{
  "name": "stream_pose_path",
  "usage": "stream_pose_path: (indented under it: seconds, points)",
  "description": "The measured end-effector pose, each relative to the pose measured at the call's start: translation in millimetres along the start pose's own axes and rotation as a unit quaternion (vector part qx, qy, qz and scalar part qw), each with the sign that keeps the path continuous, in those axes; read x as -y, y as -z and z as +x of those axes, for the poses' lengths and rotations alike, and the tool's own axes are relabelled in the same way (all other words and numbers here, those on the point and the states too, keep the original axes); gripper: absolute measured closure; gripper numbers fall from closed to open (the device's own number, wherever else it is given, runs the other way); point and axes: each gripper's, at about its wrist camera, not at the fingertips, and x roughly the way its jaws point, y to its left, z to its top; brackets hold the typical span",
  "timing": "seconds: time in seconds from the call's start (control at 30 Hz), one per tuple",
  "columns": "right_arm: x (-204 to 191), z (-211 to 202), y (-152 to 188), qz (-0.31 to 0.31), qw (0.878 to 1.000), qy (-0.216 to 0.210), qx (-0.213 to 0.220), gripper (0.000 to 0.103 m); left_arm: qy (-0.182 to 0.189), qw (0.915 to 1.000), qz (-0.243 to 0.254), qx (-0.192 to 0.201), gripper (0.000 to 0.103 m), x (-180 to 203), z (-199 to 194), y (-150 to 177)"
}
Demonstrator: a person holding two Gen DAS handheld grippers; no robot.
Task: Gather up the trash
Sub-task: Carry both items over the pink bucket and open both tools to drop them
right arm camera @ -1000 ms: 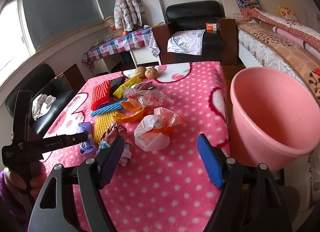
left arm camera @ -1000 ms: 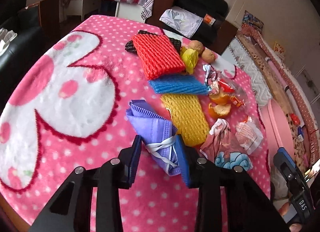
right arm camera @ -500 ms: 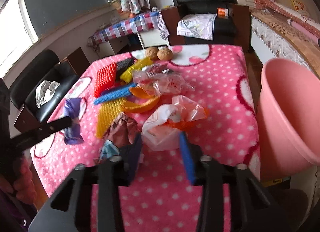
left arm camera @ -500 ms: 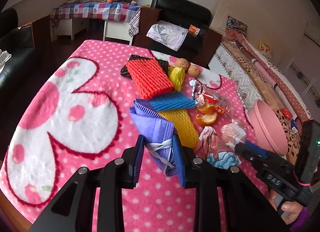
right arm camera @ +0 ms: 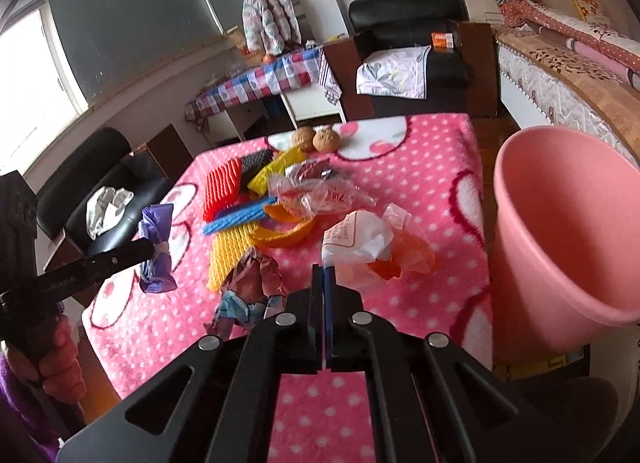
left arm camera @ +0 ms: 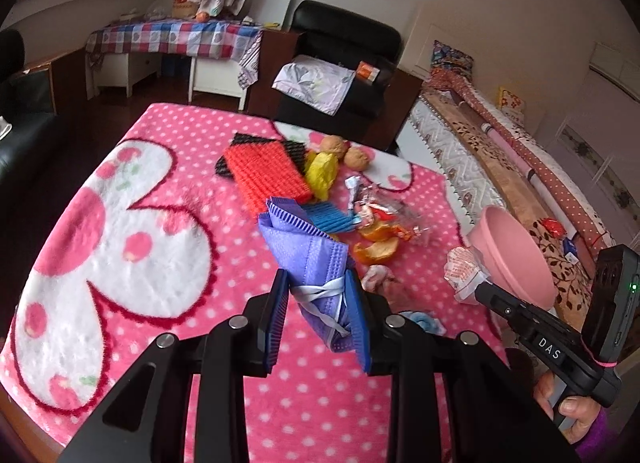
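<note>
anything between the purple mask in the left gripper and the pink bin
Nothing solid blocks it. The purple mask is held off the table by the left gripper. Between it and the pink bin lies low trash, and the right gripper, shut on the plastic bag, sits in that path.

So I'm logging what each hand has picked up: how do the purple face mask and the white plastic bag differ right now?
The purple face mask is clamped mid-body between the left tool's wide-set jaws; the white plastic bag is pinched by an edge in the right tool, jaws nearly touching. The mask is pleated opaque fabric; the bag is crinkled, part see-through film with orange inside. Both are gripped, neither in the pink bin yet.
</note>
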Motion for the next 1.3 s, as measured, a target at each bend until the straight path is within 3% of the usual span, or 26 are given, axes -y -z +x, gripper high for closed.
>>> stream_pose_path:
  seconds: [0.27,0.6,0.9,1.3]
  points:
    - [20,-37,-12,0.015,0.998,0.016,0.054,0.102,0.032,0.9985,0.045,0.000,0.075,48,2,-9]
    - [87,-70,-21,0.070,0.989,0.075,0.105,0.102,0.109,0.9862,0.125,-0.003,0.075,156,37,-26]
    - [140,-72,-21,0.114,0.984,0.102,0.096,0.102,0.137,0.9743,0.178,-0.015,0.075,233,77,-27]
    - [180,-65,-8,0.149,0.979,0.116,0.075,0.102,0.146,0.9670,0.199,-0.063,0.072,266,127,-11]
